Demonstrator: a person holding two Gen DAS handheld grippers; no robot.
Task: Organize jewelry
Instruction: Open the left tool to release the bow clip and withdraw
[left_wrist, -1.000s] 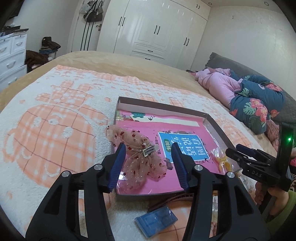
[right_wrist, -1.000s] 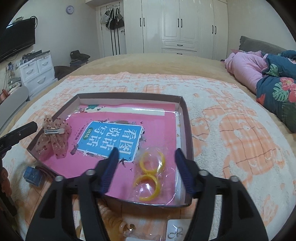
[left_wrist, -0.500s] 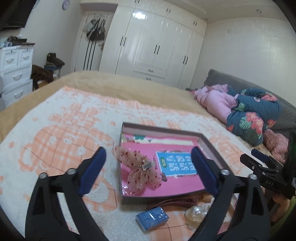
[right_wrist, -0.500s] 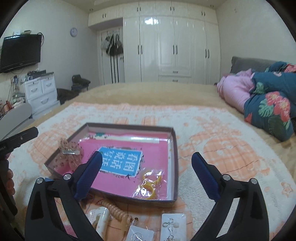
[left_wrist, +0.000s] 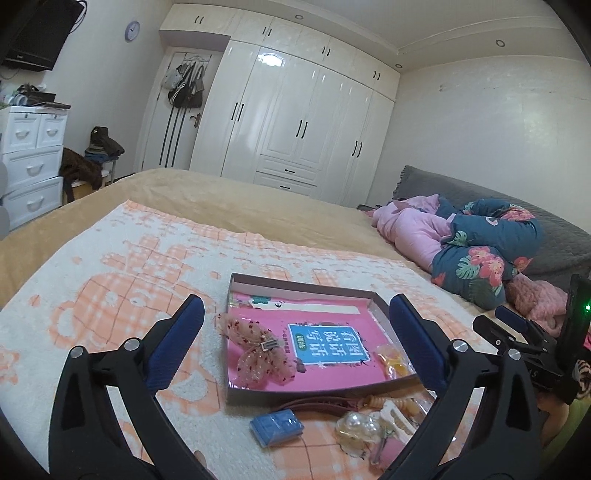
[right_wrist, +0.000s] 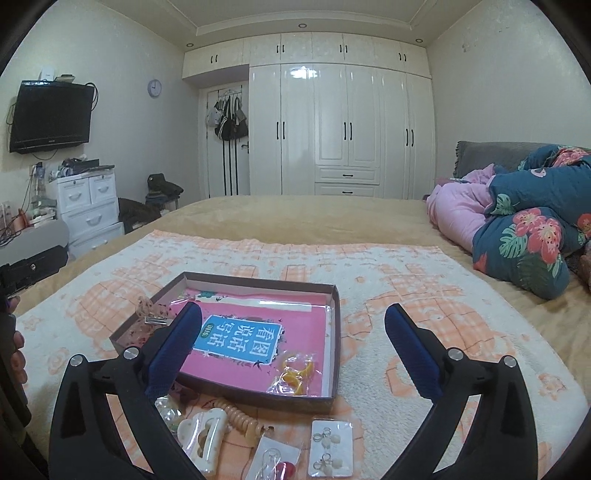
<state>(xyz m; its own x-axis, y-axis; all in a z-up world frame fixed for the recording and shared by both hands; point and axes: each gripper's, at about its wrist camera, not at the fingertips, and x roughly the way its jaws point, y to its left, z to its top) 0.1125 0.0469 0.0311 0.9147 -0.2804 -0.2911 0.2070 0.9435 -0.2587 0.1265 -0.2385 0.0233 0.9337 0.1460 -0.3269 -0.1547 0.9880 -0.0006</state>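
Observation:
A shallow brown box (left_wrist: 303, 286) lined with a pink book lies on the bed's orange-and-white blanket. Inside it lie a pink dotted bow hair clip (left_wrist: 258, 350) on the left and bagged yellow rings (left_wrist: 391, 360) on the right. My left gripper (left_wrist: 295, 301) hovers open above and before the box, holding nothing. My right gripper (right_wrist: 293, 309) is opening, with nothing between its jaws, over the same box (right_wrist: 258, 278) with the rings (right_wrist: 295, 373). In front of the box lie a blue case (left_wrist: 277, 428), a white claw clip (right_wrist: 203, 435), a spiral hair tie (right_wrist: 240, 417) and earring cards (right_wrist: 330, 446).
Pink and floral bedding (right_wrist: 524, 236) is piled at the right of the bed. A white wardrobe (right_wrist: 343, 129) fills the far wall, and white drawers (right_wrist: 88, 206) stand at the left. A person's hand (right_wrist: 16, 354) shows at the left edge.
Both grippers opened wide, rose and drew back from the box. The bow clip and the yellow rings stay lying in the box where the jaws were.

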